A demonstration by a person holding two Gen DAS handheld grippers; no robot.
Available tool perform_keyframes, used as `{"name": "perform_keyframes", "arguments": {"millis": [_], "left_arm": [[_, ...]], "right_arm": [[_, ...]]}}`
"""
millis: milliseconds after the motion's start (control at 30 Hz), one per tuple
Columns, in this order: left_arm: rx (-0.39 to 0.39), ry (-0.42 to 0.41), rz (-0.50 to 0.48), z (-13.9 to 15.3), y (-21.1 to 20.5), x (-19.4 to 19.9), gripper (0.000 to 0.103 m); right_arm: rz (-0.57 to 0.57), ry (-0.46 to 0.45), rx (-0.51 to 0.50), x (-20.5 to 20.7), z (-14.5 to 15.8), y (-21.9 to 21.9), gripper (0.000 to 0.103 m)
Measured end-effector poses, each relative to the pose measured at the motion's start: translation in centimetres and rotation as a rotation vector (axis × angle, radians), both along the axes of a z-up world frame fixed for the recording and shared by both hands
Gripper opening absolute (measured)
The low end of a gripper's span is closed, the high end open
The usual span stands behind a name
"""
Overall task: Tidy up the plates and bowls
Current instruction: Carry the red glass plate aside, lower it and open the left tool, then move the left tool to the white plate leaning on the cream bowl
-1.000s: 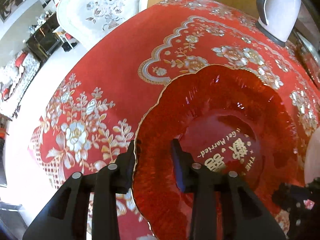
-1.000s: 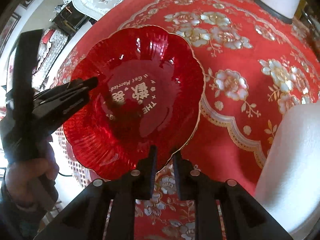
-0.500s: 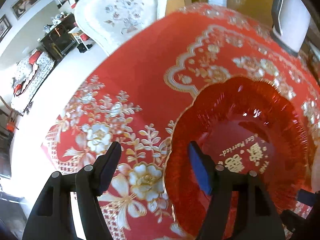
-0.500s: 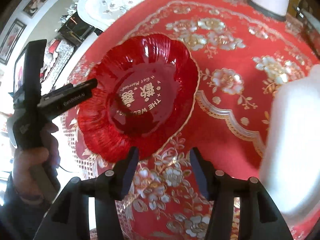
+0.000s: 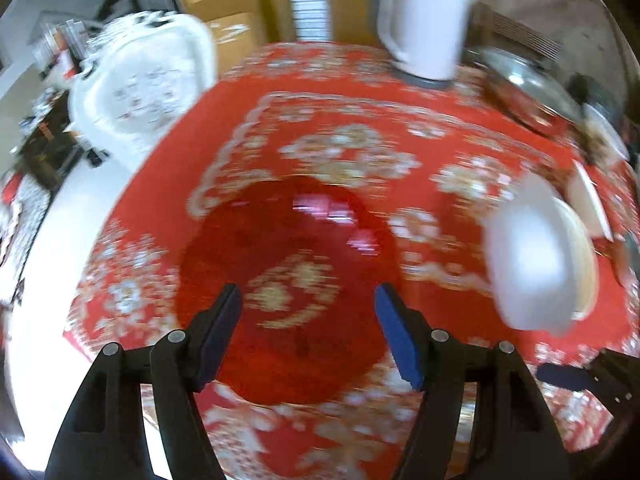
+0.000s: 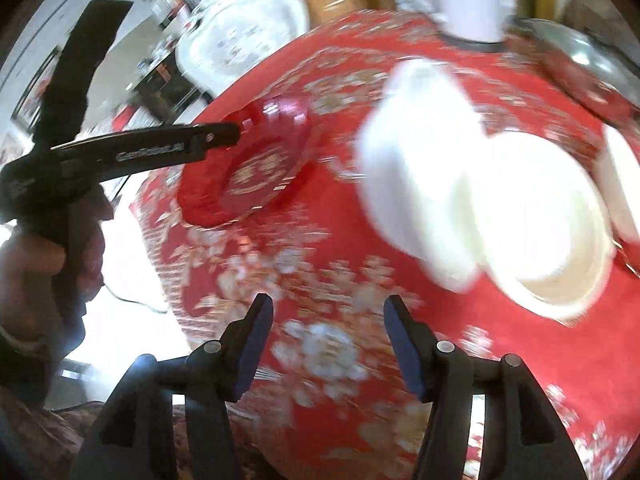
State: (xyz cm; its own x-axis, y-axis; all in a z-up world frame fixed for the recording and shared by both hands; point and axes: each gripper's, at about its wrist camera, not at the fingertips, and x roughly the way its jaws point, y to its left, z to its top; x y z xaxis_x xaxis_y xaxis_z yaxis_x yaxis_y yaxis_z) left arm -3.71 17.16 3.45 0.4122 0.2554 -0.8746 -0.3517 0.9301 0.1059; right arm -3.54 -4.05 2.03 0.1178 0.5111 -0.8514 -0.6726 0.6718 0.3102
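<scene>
A red glass plate [image 5: 288, 280] with gold lettering lies flat on the red flowered tablecloth [image 5: 360, 148]. My left gripper [image 5: 308, 332] hangs open above its near edge, holding nothing. In the right wrist view the red glass plate [image 6: 256, 176] sits at the left, and the left gripper [image 6: 236, 134] reaches over it. My right gripper [image 6: 328, 344] is open over bare cloth, well back from the plate. A white bowl [image 6: 416, 168] leans on a stack of white plates [image 6: 552, 232] to the right. The white bowl [image 5: 528, 264] also shows at the right of the left wrist view. Both views are blurred.
A white kettle [image 5: 424, 20] stands at the table's far edge. A metal lid [image 5: 520, 76] and more dishes [image 5: 588, 196] lie at the far right. A white upholstered chair [image 5: 144, 84] stands beyond the table's left side. A hand [image 6: 44, 248] holds the left gripper.
Both grippers let go of the red plate, opened wide and drew back. The plate now rests on the cloth, and the white bowl and plates have come into view.
</scene>
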Motion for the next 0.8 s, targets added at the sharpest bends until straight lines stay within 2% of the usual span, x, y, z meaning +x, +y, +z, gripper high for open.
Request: {"name": "perform_keyframes", "arguments": {"millis": [167,367,633,800], "left_arm": [[-0.046,0.014,-0.071,1.5,-3.5,2.1,0.068],[-0.068,0.027,-0.136,2.8,-6.5,3.6,0.069],[-0.069,0.032,-0.184,3.7,-9.4,5.2,0.069],[-0.116,0.039,-0.196,3.6,-10.4,6.0,0.069]], "right_arm": [[-0.081,-0.019,0.003,0.8,0.1,-4.2,0.062],[-0.180,0.062,0.039,2.6,-1.4,-7.8,0.062],[-0.193,0.076,0.035,2.8,-2.2,-8.7,0.062],[-0.193,0.087,0.036,3.2,-2.4,-9.0,0.064]]}}
